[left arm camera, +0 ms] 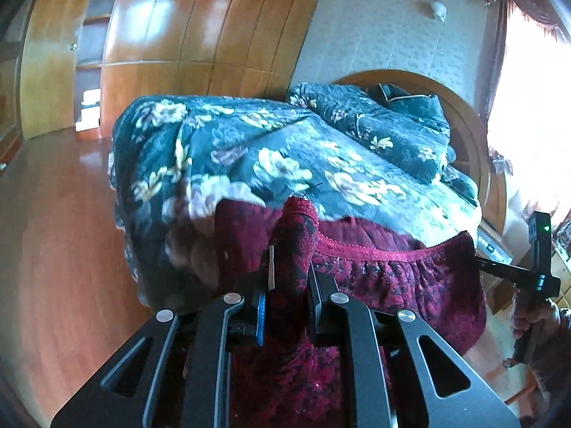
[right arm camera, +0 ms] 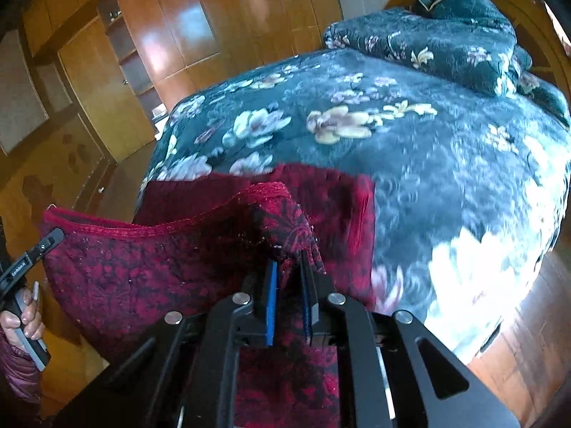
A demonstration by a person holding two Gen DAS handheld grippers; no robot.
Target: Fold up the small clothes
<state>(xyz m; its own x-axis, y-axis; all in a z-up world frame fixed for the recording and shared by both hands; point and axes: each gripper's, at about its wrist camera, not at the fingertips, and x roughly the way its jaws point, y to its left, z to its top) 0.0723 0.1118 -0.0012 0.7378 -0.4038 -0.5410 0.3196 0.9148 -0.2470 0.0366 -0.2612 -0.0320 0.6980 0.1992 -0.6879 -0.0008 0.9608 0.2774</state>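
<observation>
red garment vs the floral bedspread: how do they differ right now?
The red garment is dark red with a black pattern; the floral bedspread is dark green with pale flowers. The garment hangs lifted, pinched by the left gripper and right gripper; the bedspread lies spread over the bed. The garment is far smaller. Both are patterned fabric.

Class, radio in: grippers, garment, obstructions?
Left gripper and right gripper shut on red garment. Garment hangs stretched between them over bed. Nothing in the way.

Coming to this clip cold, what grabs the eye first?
A dark red patterned garment fills the foreground, stretched between the left claw and the right claw, each shut on a bunched corner. Behind it lies a bed under a dark green floral quilt, with glossy wooden wardrobes beyond.
</observation>
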